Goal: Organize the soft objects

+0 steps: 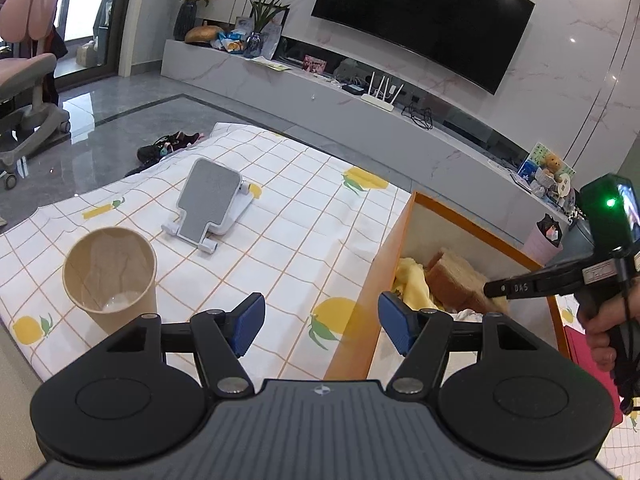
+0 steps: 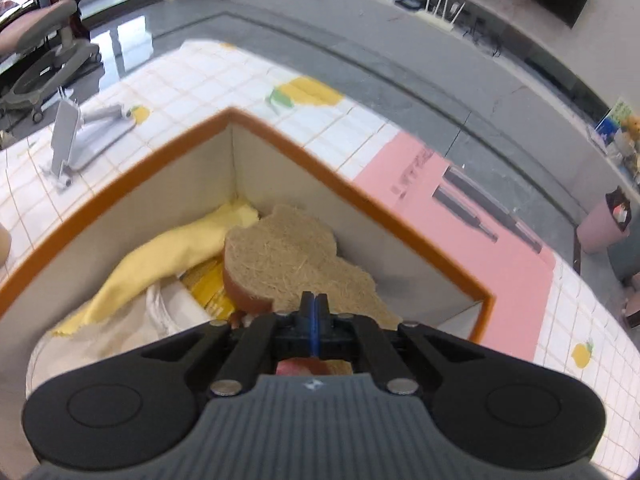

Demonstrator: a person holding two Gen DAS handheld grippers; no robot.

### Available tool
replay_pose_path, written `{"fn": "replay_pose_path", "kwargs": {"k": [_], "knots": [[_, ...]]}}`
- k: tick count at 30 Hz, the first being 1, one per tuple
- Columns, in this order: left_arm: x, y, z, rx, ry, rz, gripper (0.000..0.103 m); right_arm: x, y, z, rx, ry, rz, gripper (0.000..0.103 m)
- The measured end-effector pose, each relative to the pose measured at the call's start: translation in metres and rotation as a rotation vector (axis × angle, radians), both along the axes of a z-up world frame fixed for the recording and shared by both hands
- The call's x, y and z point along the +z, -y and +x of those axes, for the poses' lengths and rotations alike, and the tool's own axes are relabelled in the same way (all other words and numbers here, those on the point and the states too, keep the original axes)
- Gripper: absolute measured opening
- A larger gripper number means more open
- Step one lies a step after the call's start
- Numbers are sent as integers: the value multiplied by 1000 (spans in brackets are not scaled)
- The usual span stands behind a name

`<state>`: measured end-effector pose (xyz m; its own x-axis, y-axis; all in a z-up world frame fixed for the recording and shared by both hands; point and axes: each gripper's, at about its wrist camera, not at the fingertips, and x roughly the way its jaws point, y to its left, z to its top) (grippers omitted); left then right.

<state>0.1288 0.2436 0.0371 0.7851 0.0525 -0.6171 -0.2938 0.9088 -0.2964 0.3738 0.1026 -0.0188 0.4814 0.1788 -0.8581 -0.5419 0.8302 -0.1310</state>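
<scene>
Orange-rimmed box (image 2: 360, 200): brown loofah pad (image 2: 296, 256) inside, directly beneath right gripper (image 2: 315, 300), jaws closed empty; left gripper (image 1: 322, 328) open, outside, farther.

Orange box (image 1: 384, 256) walls hem in its contents; paper cup (image 1: 110, 276) and stand (image 1: 210, 204) interrupt the cloth.

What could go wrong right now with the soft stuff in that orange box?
The right tool hangs shut above the brown fibre pad with nothing between its pads, so lifting away may leave the pad propped loosely against the yellow cloth. The left tool is open right beside the orange box wall and could nudge it. The paper cup nearby might tip.
</scene>
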Motion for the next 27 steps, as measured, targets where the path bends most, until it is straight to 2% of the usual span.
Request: {"fn": "replay_pose_path", "kwargs": {"k": [8, 12, 13, 15, 16, 18, 19, 20, 21, 23, 26, 27], "knots": [[-8, -12, 6, 17, -13, -33, 76, -20, 5, 10, -57, -37, 6, 0], [-8, -13, 6, 23, -16, -30, 76, -10, 16, 5, -84, -20, 41, 0], [-6, -13, 5, 23, -14, -29, 76, -6, 19, 2, -102, -7, 51, 4], [2, -12, 1, 9, 16, -18, 76, 6, 25, -10, -134, 51, 84, 4], [8, -11, -1, -3, 35, -5, 76, 15, 29, -19, -144, 83, 117, 8], [18, -9, -6, -9, 66, 17, 76, 37, 37, -41, -142, 147, 194, 29], [23, -7, -8, -6, 78, 20, 77, 49, 41, -54, -147, 185, 226, 43], [28, -7, -11, -8, 84, 20, 77, 59, 45, -67, -146, 205, 251, 51], [33, -6, -13, -22, 84, 21, 77, 69, 48, -80, -142, 213, 272, 53], [44, -4, -17, -84, 55, 41, 77, 88, 54, -108, -143, 219, 306, 73], [63, 4, -29, -161, 12, 121, 77, 111, 62, -161, -115, 257, 329, 90], [70, 8, -36, -171, 16, 158, 77, 117, 63, -179, -101, 269, 326, 93]]}}
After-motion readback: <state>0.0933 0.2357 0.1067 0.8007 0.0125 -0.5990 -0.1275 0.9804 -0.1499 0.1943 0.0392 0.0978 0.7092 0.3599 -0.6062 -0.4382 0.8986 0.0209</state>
